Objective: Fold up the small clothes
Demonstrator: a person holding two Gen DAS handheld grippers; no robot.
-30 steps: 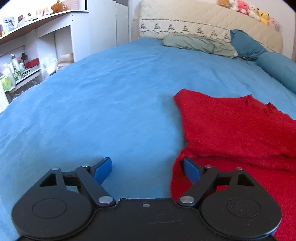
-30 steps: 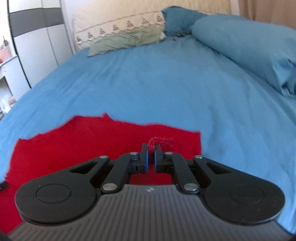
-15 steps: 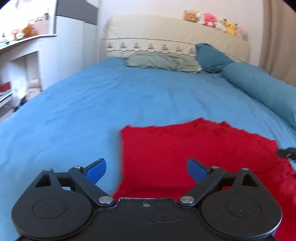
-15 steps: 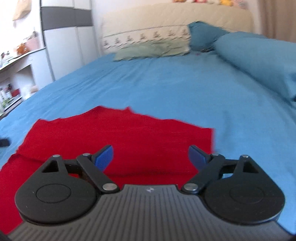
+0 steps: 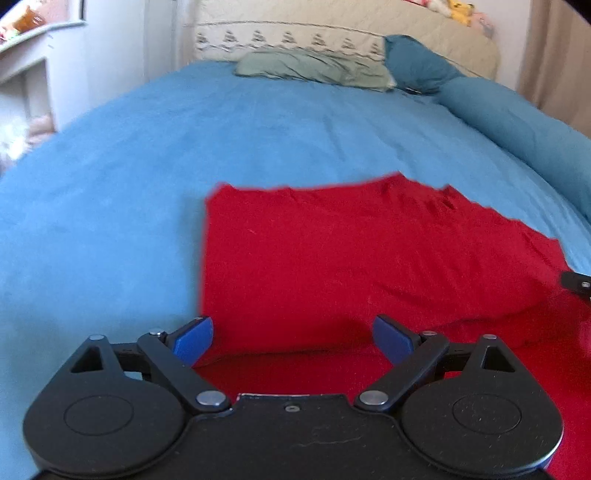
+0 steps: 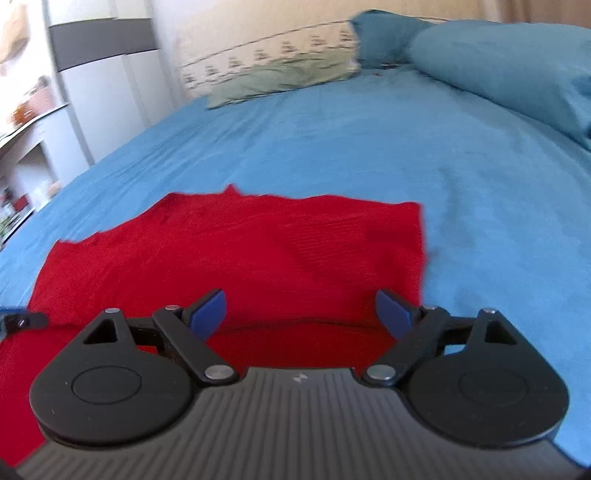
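Observation:
A red knit garment [image 5: 351, 258] lies on the blue bedspread [image 5: 147, 166], with an upper layer folded over a lower one. It also shows in the right wrist view [image 6: 258, 251]. My left gripper [image 5: 293, 339] is open and empty, low over the garment's near left part. My right gripper [image 6: 301, 314] is open and empty, low over the garment's near right part. The tip of the right gripper shows at the right edge of the left wrist view [image 5: 576, 282]. The left gripper's tip shows at the left edge of the right wrist view [image 6: 22, 319].
A green pillow [image 5: 314, 68] and a teal cushion [image 5: 417, 62] lie at the cream headboard [image 5: 351, 33]. A long blue bolster [image 5: 517, 122] runs along the bed's right side. White shelves [image 6: 33, 140] and a wardrobe [image 6: 110, 81] stand left of the bed.
My right gripper let go of the red garment and opened. My left gripper swung right, from the garment's left edge to facing its folded layer. Both stay open over it.

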